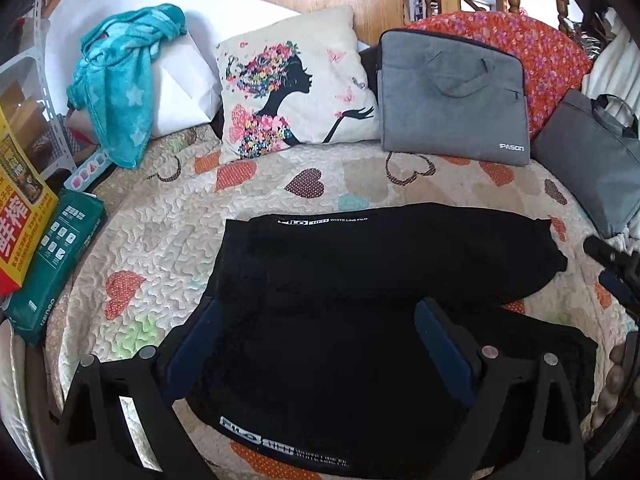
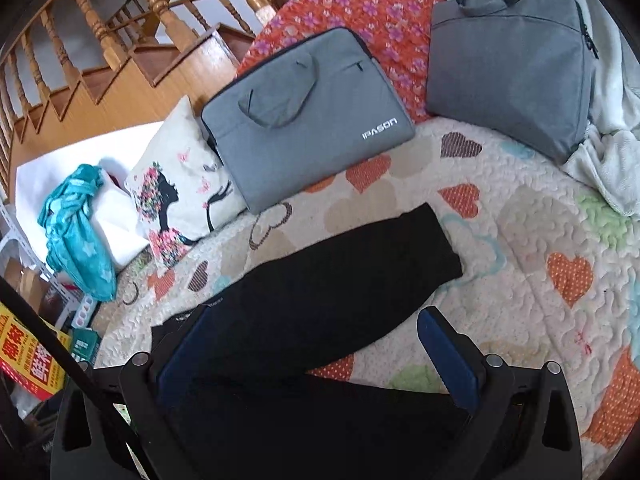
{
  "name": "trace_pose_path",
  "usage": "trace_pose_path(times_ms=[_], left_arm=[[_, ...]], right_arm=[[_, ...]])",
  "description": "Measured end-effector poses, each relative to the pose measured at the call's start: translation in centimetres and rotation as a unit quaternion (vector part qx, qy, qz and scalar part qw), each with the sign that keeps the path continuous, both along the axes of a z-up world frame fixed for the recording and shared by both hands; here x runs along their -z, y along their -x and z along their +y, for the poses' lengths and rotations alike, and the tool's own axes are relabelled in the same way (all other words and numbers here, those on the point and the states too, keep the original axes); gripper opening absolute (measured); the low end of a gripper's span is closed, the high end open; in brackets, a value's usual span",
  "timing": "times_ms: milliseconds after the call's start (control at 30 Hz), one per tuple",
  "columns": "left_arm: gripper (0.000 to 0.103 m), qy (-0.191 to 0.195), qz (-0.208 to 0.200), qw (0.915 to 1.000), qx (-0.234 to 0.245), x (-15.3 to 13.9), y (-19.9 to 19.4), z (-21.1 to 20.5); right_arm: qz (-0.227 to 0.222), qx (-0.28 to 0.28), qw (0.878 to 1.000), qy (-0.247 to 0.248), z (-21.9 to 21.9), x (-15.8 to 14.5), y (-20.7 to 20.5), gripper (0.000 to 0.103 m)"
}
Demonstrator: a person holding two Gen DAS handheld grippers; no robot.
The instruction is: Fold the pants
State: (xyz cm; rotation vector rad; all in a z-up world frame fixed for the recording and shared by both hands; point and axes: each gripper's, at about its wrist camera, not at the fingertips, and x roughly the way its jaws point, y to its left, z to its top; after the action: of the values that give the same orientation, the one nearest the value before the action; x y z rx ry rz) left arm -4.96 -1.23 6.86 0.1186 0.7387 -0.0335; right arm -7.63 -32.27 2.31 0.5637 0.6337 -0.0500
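Black fabric pants (image 1: 360, 280) lying left-right across heart-print quilted bed (image 1: 160, 240); left gripper (image 1: 320, 340) and right gripper (image 2: 316, 344) both hovering over near fold, fingers spread, gripping nothing.

Even, soft daylight, no hard shadows. Glare on wood panel (image 1: 348, 4). Black pants (image 1: 360, 300) lose fold detail. Heavy fisheye bending, dark vignette at corners. Sharp centrally, softer toward edges.

Black pants (image 1: 360, 280) with white lettering lie flat, legs doubled over.
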Motion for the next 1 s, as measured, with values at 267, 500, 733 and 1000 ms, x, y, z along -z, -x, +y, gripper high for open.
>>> trace_pose_path(times_ms=[267,500,733,1000], left_arm=[[0.097,0.031,0.054,0.9977,0.028,1.4,-6.5,2.8],[0.079,0.002,0.095,0.992,0.084,3.7,-14.6,5.3],[0.054,0.037,0.162,0.9772,0.132,8.1,-22.7,3.9],[0.055,0.003,0.173,0.9604,0.218,10.7,-27.6,-0.6]], right_arm=[[0.05,-0.019,0.997,0.052,0.4,1.9,-2.1,0.103],[0.077,-0.103,0.982,0.139,0.8,1.1,-8.3,0.103],[0.141,-0.167,0.962,0.162,0.0,3.9,-19.1,0.099],[0.164,-0.195,0.956,0.144,-0.8,6.2,-25.4,0.099]])
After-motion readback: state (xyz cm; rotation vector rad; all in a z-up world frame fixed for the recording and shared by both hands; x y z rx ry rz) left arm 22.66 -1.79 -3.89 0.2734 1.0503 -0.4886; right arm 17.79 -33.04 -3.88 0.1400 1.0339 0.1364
